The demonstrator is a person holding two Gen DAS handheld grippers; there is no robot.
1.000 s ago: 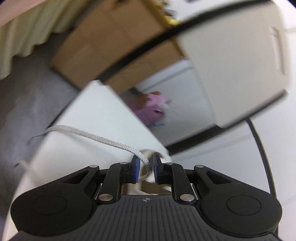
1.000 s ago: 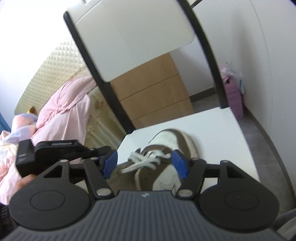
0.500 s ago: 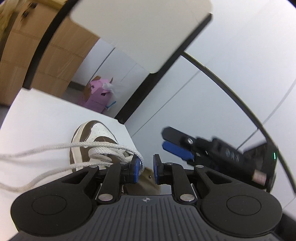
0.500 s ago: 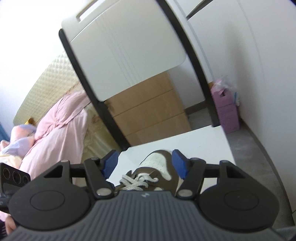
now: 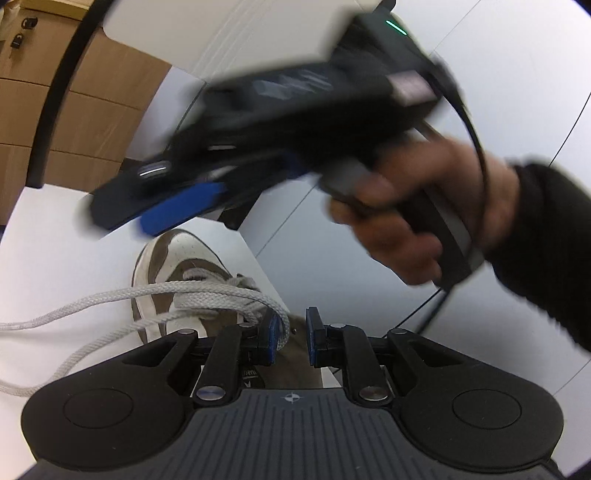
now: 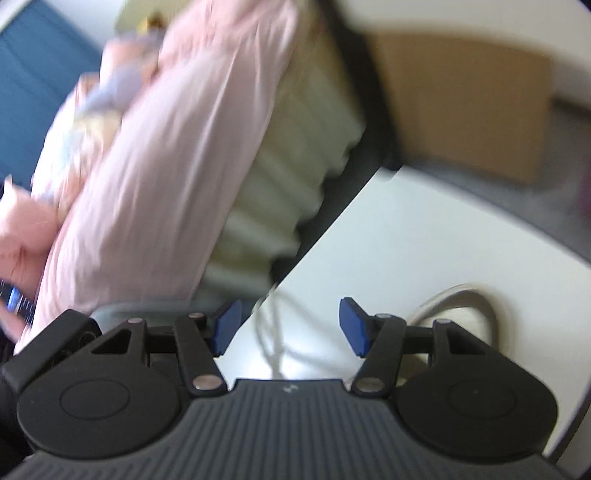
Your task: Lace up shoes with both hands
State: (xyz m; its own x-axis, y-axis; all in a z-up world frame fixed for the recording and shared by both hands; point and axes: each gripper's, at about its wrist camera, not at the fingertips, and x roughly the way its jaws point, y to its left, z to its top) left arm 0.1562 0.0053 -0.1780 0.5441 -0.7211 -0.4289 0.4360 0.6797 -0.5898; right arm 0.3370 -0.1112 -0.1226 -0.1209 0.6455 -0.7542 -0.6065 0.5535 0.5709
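Crowding the upper half of the left wrist view, the right gripper (image 5: 177, 210) is hanging blurred above the shoe (image 5: 173, 269), with the person's right hand (image 5: 417, 218) wrapped around its handle and a dark sleeve (image 5: 543, 251) filling the right edge; a wooden drawer unit (image 5: 85, 110) and a white chair back (image 5: 221, 33) are standing behind the white surface (image 5: 55, 240); a pale wall (image 5: 461, 314) is running along the right. In the right wrist view, a bed with pink bedding (image 6: 166, 166) and a cream valance (image 6: 288, 192) is lying just beyond the surface's edge, all smeared by motion.

The brown and white shoe is sitting on the surface with its toe pointing away from the left gripper (image 5: 291, 336), whose jaws are standing narrowly parted; the lace (image 5: 207, 295) is looping around the left finger's blue pad (image 5: 271, 334) rather than being pinched between the two, and its strands are trailing off leftward across the surface. The right gripper's jaws are spread wide with nothing between the pads; blurred lace strands are lying on the surface below that gap, and the shoe is showing to the right of the right finger.
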